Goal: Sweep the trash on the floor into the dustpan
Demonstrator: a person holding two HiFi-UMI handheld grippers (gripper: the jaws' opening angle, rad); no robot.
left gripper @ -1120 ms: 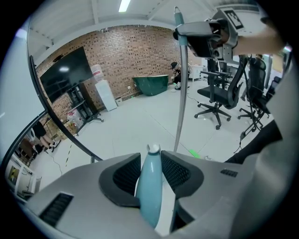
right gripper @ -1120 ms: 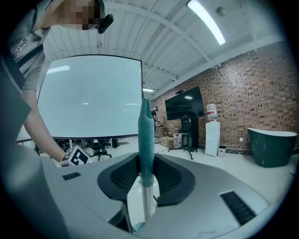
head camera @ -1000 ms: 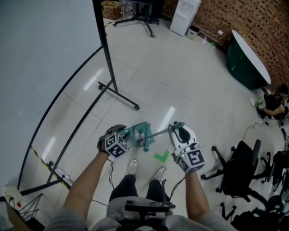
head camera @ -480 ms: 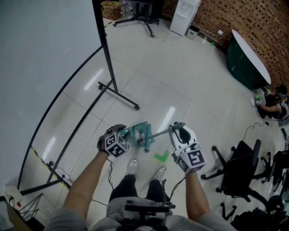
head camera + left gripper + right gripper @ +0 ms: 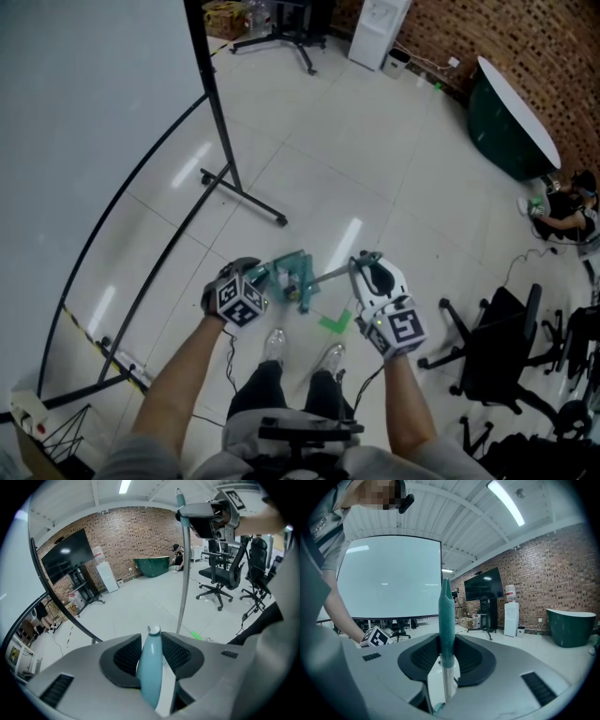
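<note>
Pale tile floor [image 5: 375, 169] fills most of my head view, and the work sits low in the middle of it, just ahead of the person's feet. The teal dustpan [image 5: 298, 272] rests on the tiles there. A thin metal pole [image 5: 330, 275] runs from it up to the right gripper [image 5: 364, 267], whose jaws pinch the pole's teal grip [image 5: 446, 616] and hold it upright. The left gripper [image 5: 262, 279] sits just beside the pan on its left, tilted downward, with its jaws clamped on a pale blue handle [image 5: 150, 667], which I take for the brush. A green tape mark [image 5: 335, 325] lies near the pan. A few small bits [image 5: 292, 292] show at the pan, likely the trash, though I cannot tell whether they are inside it or at its lip.

I judge we are mid-sweep, with the brush at the pan's mouth. The next move calls for a short, low stroke toward the pan while my right side keeps the pole steady, so the lip stays flat on the tiles.
</note>
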